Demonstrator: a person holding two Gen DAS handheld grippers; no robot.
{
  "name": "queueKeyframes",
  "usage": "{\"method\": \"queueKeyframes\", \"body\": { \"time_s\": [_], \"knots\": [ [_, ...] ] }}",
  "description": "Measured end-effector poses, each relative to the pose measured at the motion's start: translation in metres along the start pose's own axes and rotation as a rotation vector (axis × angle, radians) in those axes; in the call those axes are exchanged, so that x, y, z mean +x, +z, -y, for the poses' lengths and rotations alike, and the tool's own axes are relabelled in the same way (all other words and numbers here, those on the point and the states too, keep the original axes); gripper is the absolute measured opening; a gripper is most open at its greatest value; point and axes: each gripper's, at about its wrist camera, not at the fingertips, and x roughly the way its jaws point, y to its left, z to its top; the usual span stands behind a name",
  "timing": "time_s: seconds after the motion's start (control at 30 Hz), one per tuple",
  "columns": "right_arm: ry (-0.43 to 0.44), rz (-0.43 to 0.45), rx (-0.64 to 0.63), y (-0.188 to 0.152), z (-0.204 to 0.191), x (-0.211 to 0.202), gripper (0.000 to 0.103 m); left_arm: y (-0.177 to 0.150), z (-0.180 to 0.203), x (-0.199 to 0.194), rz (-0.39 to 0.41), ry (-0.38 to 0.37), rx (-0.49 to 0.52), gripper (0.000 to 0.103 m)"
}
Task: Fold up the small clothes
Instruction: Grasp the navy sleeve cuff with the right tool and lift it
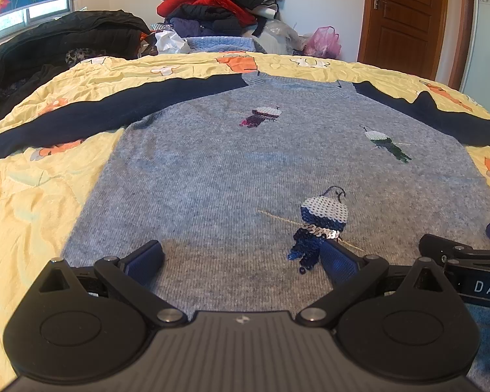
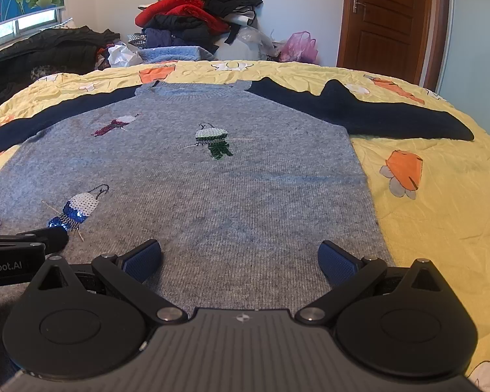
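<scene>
The grey sweater [image 1: 245, 170] is lying flat on the bed [image 1: 32, 196], collar at twelve o'clock, hem nearest both tools. The left tool [image 1: 241, 258] and right tool [image 2: 240, 258] are hovering side by side over the hem — both spread wide, gripping nothing.

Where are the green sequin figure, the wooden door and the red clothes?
green sequin figure [image 2: 213, 142], right wrist view, its middle
wooden door [image 2: 387, 16], right wrist view, centre panel
red clothes [image 1: 205, 0], left wrist view, top fold
</scene>
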Motion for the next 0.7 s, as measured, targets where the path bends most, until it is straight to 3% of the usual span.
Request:
{"method": "queueKeyframes", "body": {
  "time_s": [0.1,0.23,0.37,0.63,0.7],
  "knots": [
    [0.034,-0.015,0.003,0.003,0.005,-0.002,0.103,-0.002,0.002,-0.007,-0.001,-0.013,0.014,0.103],
    [0.136,-0.055,0.055,0.019,0.026,-0.007,0.102,0.015,0.001,-0.008,-0.023,-0.130,-0.001,0.103],
    [0.243,0.001,0.197,0.046,0.069,-0.007,0.102,0.036,0.009,0.006,-0.012,-0.172,0.014,0.103],
    [0.082,0.124,0.399,0.112,0.191,0.030,0.100,0.050,0.010,0.049,-0.015,-0.122,0.007,0.103],
    [0.099,0.119,0.502,0.125,0.231,0.043,0.098,0.047,0.013,0.052,0.001,-0.106,0.029,0.103]
  ]
}}
